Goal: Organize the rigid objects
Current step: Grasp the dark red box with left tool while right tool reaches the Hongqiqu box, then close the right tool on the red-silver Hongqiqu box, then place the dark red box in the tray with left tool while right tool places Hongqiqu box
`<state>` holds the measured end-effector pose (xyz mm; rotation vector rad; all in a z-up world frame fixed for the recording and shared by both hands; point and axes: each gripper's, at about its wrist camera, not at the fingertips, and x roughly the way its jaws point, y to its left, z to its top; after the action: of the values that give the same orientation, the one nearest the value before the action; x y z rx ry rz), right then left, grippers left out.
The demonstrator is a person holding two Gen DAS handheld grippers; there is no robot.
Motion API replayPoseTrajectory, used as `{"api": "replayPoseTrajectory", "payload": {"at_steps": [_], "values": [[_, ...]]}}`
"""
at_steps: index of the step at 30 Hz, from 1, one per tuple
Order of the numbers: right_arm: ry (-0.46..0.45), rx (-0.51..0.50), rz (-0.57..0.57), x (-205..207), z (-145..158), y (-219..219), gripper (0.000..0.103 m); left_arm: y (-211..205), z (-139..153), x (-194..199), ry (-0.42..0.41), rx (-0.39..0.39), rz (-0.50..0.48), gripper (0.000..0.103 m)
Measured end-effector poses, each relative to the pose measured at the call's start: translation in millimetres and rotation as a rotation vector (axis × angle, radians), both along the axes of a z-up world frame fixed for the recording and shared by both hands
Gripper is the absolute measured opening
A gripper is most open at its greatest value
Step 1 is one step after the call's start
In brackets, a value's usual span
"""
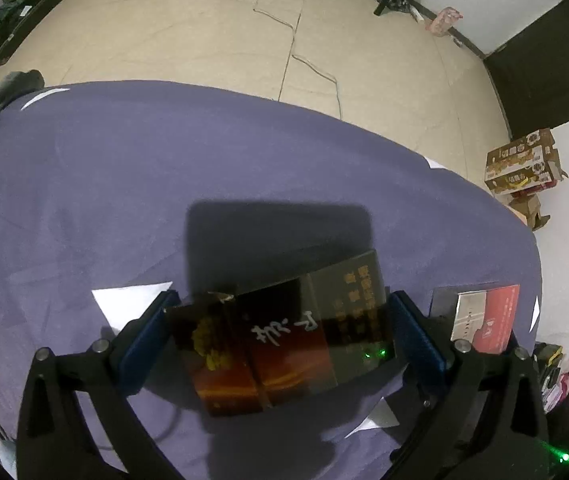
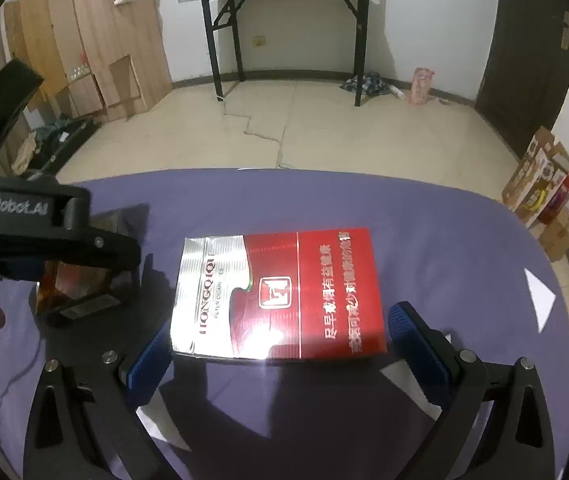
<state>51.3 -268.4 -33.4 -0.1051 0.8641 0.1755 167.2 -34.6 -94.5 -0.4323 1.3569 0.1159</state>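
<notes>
My left claw [image 1: 280, 344] straddles the dark amber, glossy cigarette pack with gold print [image 1: 280, 340]; the blue pads sit right at its short ends, and I cannot tell whether they press or merely flank it. The pack looks tilted with one end raised, so I judge a half-seated pinch could let it pivot or skid on the purple cloth-covered table [image 1: 124, 180].

My right claw [image 2: 276, 344] stands wide open, holding nothing, around the near end of the red-and-silver cardboard cigarette pack [image 2: 276, 296] lying flat on the cloth. The gap at each pad is slim, so closing off-centre would probably shove the pack sideways towards nine o'clock, where the left claw and the amber pack work just beside it. The two claws clashing is my main worry.

Towards twelve o'clock the cloth is bare up to the table's far edge, good room. Beyond it is tiled floor [image 2: 324, 128], so anything pushed that way drops.
</notes>
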Motion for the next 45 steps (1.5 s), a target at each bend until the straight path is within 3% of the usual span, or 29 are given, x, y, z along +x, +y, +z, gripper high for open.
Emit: {"api": "replayPoseTrajectory", "payload": {"at_steps": [4,11,18,24,27,31,35,38,42,45], "values": [[-0.022,-0.040,0.016,0.7,-3.5,0.9,0.103,-3.6,-1.0,2.3,-0.018,0.006,0.001,0.098],[-0.058,0.008,-0.002,-16.4,-11.3,-5.5,0.103,-6.1,-2.2,1.3,-0.029,0.013,-0.026,0.098],[-0.074,-0.097,0.004,-23.3,-21.1,11.1,0.103,-4.4,-2.3,0.0,-0.039,0.008,-0.065,0.098],[-0.084,-0.112,-0.004,-25.8,-21.3,29.2,0.102,-6.4,-3.2,-1.8,-0.057,0.019,-0.071,0.097],[-0.098,-0.100,0.014,-31.7,-22.3,34.0,0.088,-9.3,-1.7,-4.8,-0.069,0.026,-0.089,0.096],[-0.101,-0.094,0.043,-39.8,-26.1,43.0,0.087,-7.8,3.4,-8.6,-0.082,0.023,-0.104,0.096],[-0.081,0.012,0.049,-44.5,-19.4,33.8,0.087,5.4,28.4,-19.3,-0.135,0.024,-0.115,0.095],[-0.094,0.063,0.083,-51.1,-4.4,37.4,0.087,32.8,66.8,-37.1,-0.195,0.061,-0.125,0.095],[-0.126,0.085,0.220,-69.8,25.6,71.3,0.087,101.8,131.6,-81.9,-0.280,0.141,-0.095,0.095],[-0.167,0.090,0.374,-98.2,60.5,114.2,0.087,175.7,183.0,-134.0,-0.345,0.200,-0.026,0.095]]}}
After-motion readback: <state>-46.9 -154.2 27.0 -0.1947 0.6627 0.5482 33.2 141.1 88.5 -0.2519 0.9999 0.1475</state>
